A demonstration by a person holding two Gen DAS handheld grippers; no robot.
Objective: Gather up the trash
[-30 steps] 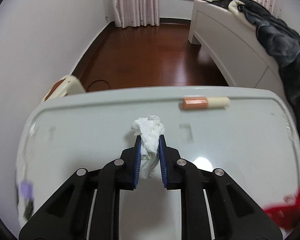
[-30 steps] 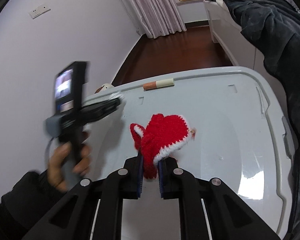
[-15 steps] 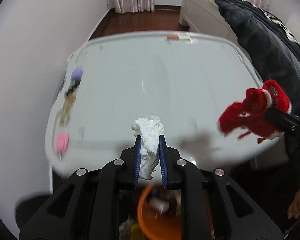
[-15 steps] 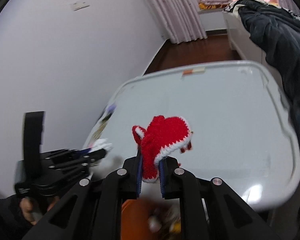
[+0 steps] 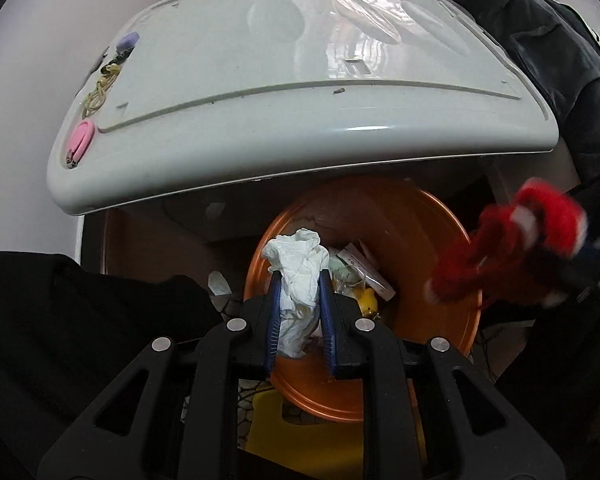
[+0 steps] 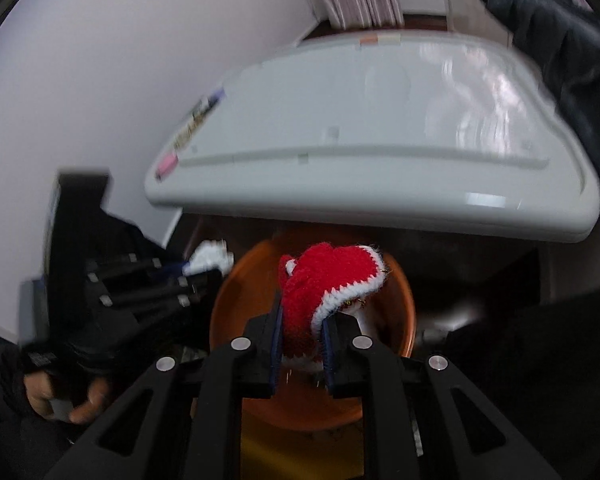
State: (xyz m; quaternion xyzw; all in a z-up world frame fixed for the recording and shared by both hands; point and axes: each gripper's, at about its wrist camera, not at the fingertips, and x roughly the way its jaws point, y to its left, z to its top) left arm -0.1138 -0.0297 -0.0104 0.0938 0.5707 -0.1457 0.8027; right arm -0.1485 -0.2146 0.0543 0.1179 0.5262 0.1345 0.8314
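White tissue [image 5: 298, 276] between left claw [image 5: 299, 304] pads, above orange bin [image 5: 452, 236].

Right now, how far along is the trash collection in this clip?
Done: some trash already lies in the orange bin. In hand: the left gripper grips a crumpled white tissue over the bin, and the right gripper grips a red knitted item above it; neither is released. Left: dropping both. Small items remain on the white tabletop, including a pink object; whether they count as trash is unclear.
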